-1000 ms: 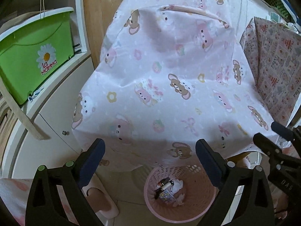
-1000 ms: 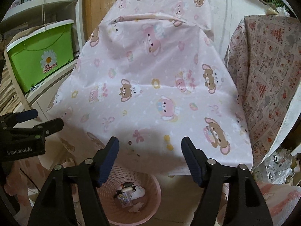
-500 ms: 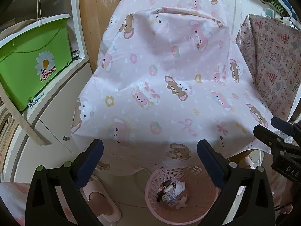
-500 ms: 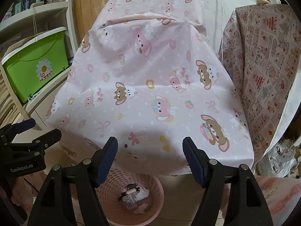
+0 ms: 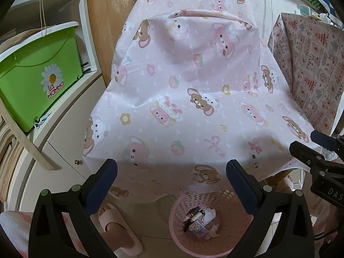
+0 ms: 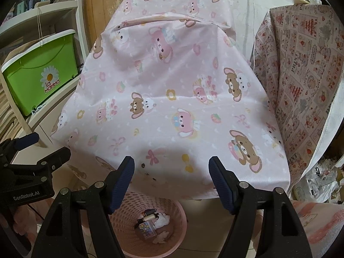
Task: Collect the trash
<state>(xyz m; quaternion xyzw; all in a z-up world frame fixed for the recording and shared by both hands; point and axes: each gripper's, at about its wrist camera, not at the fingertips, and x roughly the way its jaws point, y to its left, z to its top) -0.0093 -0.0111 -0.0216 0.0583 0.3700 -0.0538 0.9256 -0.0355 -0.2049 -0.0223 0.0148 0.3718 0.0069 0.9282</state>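
Both views tilted up slightly; pink basket (image 5: 211, 245) holds trash, hand-held grippers open

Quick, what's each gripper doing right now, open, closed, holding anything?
Left gripper: open, holding nothing, above the pink basket.
Right gripper: open, holding nothing.

Tiled floor (image 5: 154, 212) with pink basket (image 5: 178, 232), pink slipper (image 5: 120, 234).

Both wrist views look forward and down from near the table (image 5: 193, 107). They share its pink cloth and the basket (image 6: 176, 217) below.
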